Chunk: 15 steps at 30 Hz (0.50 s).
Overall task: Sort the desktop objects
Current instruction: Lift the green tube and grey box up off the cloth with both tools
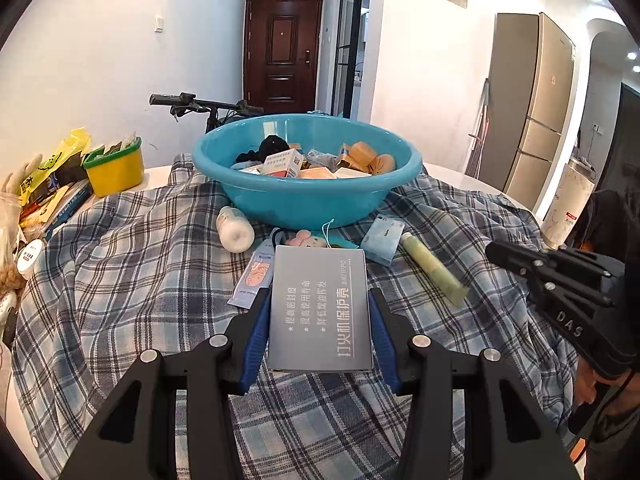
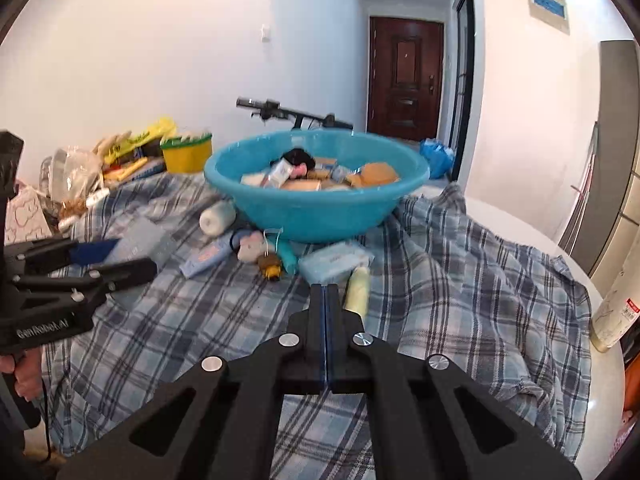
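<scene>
The left gripper (image 1: 318, 320) grips a flat grey box (image 1: 318, 312) by its two long edges, holding it above the plaid cloth (image 1: 132, 280), just near of the blue basin (image 1: 306, 200). It looks light, stiff and smooth-faced, so an edge grip should suit it, though it may slip. The right gripper (image 2: 327, 292) is clenched on nothing, beside a pale green tube (image 2: 357, 290)
</scene>
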Available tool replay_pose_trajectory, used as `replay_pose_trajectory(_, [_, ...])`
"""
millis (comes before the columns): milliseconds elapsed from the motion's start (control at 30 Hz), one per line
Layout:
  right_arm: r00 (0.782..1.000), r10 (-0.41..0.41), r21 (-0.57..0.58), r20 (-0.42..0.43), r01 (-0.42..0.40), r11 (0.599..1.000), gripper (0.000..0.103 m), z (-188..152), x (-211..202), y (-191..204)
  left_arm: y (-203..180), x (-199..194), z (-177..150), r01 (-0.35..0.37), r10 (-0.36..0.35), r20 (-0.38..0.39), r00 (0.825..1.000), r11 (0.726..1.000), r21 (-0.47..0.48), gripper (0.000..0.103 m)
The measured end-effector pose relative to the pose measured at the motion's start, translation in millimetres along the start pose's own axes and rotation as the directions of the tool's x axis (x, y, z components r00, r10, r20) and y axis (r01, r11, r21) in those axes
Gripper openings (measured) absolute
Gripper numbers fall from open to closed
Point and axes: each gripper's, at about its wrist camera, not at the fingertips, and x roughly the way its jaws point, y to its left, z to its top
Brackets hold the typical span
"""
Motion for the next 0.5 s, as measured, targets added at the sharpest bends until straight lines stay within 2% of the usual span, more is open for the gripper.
replay_pose_trajectory(167, [0.996, 0.025, 0.050, -0.083, -0.021, 0.999, 0.000, -9, 23, -13, 0, 6, -3, 0.002, -0.002, -0.025, 1.000, 1.000, 0.000, 0.050])
replay_pose_trajectory(333, [0.988, -0.033, 0.035, -0.154, 0.039, 0.999, 0.002, -6, 50, -24, 3, 12, -5, -0.004, 0.004, -0.041, 0.999, 1.000, 0.001, 0.050])
replay_pose_trajectory(400, [0.982, -0.044, 0.029, -0.185, 0.050, 0.998, 0.014, -2, 62, -30, 4, 14, -4, -0.004, 0.004, -0.044, 0.999, 1.000, -0.003, 0.050])
replay_pose_trajectory(500, [0.974, -0.062, 0.032, -0.219, 0.071, 0.997, 0.019, -1, 76, -37, 4, 18, -4, 0.000, -0.001, -0.051, 0.999, 1.000, -0.006, 0.050])
